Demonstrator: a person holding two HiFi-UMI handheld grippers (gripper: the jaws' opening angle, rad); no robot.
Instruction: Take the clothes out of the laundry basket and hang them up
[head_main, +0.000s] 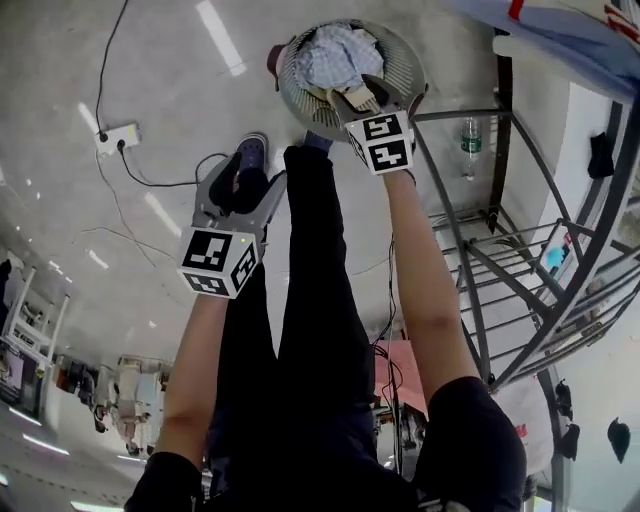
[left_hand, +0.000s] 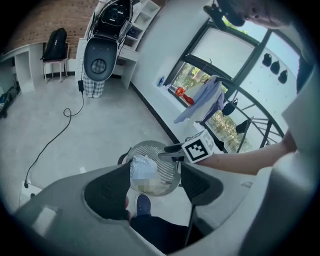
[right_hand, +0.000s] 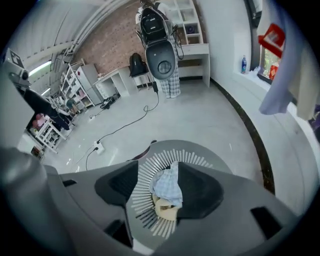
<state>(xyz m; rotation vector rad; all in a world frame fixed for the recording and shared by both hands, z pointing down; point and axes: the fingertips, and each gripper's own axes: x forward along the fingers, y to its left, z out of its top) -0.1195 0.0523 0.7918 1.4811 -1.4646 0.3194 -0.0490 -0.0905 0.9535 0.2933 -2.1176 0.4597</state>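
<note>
The clothes (head_main: 335, 55), a pale blue checked garment over a cream piece, lie bunched in the round slatted laundry basket (head_main: 402, 62) on the floor. The right gripper (head_main: 368, 95) hangs just above them, jaws apart and grasping nothing. The left gripper (head_main: 243, 185) is nearer the person, over a dark shoe (head_main: 250, 152), likewise released and empty. A metal drying rack (head_main: 500, 250) stands beside the basket.

No word, number or brand name is readable; the left marker cube (head_main: 218, 262) and the right marker cube (head_main: 380, 141) bear only black-and-white squares.
</note>
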